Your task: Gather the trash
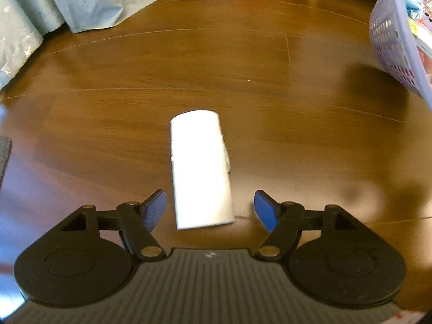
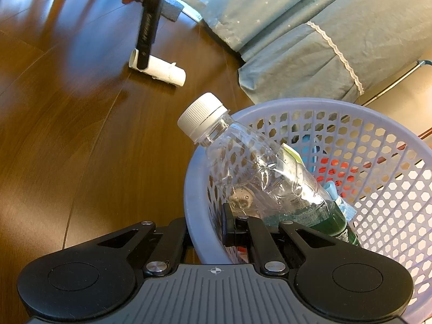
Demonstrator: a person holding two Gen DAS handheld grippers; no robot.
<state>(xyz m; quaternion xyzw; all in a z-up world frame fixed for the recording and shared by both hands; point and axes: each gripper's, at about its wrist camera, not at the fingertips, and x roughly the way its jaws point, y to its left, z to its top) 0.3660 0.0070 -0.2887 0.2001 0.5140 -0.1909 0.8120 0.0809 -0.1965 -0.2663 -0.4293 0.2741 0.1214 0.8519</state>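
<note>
A white cardboard tube [image 1: 201,170], the core of a paper roll by the look of it, lies flat on the brown wooden floor [image 1: 108,113]. It should be very light and fairly stiff, though a hard squeeze would likely crush it; the sensible hold is across its middle, one pad on each curved side. Its long axis runs straight away from the left hand-held gripper [image 1: 210,209], near end between the blue pads [image 1: 155,210], far end towards the pale blue star-print bedcover [image 1: 67,2].

That left hand-held gripper is spread wide and holds nothing, its fingers standing apart from the tube on both sides.

The right hand-held gripper [image 2: 243,224] is clenched on a clear plastic bottle with a white screw cap and green label [image 2: 259,178], gripping it near the base. The bottle tilts over the rim of a lavender perforated plastic basket [image 2: 378,189], cap pointing up and out towards the floor. The basket stands near the bed and already holds some coloured scraps.
</note>
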